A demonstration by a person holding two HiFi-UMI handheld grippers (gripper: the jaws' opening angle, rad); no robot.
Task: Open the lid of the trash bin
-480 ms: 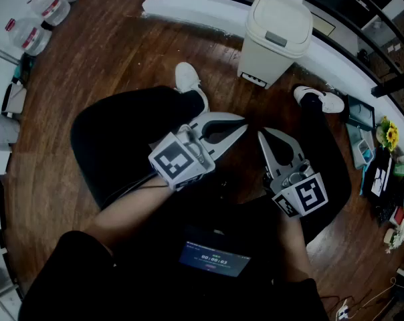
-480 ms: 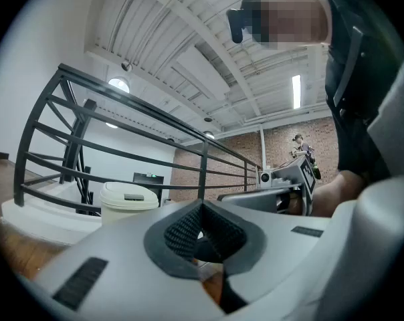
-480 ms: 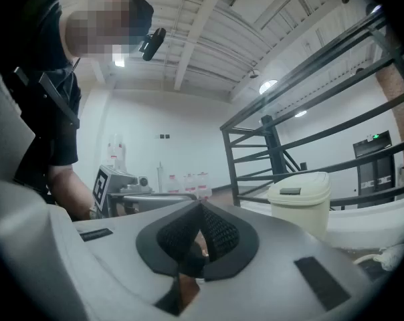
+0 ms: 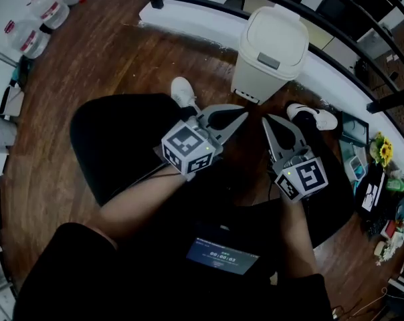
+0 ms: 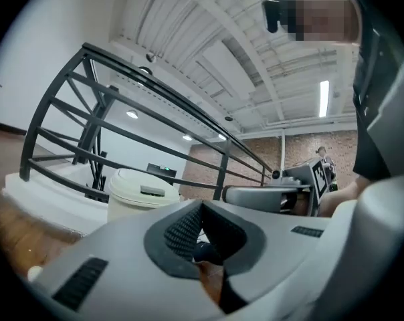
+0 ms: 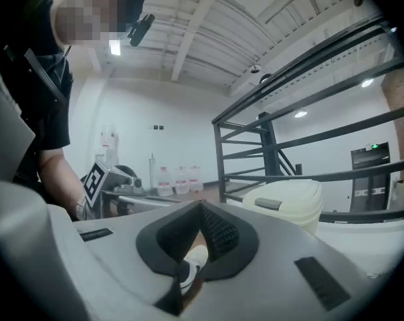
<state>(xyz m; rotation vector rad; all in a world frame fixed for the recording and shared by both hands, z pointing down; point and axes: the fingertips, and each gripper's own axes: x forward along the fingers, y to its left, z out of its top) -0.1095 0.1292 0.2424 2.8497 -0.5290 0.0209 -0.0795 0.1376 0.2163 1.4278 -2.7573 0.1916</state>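
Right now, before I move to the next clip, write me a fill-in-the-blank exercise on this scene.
On the trash bin, the lid is ____.
The left gripper and right gripper are shut and hold ____.
The trash bin stands on a floor made of ____.
Missing words: closed; nothing; wood.

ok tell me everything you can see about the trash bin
The trash bin is cream-coloured, looks like plastic and narrows towards its base. Its domed lid is shut, with a grey tab at the front edge. A small label sits low on the front. It stands upright on the wooden floor, right in front of a white ledge, below a black railing. Nothing else touches it.
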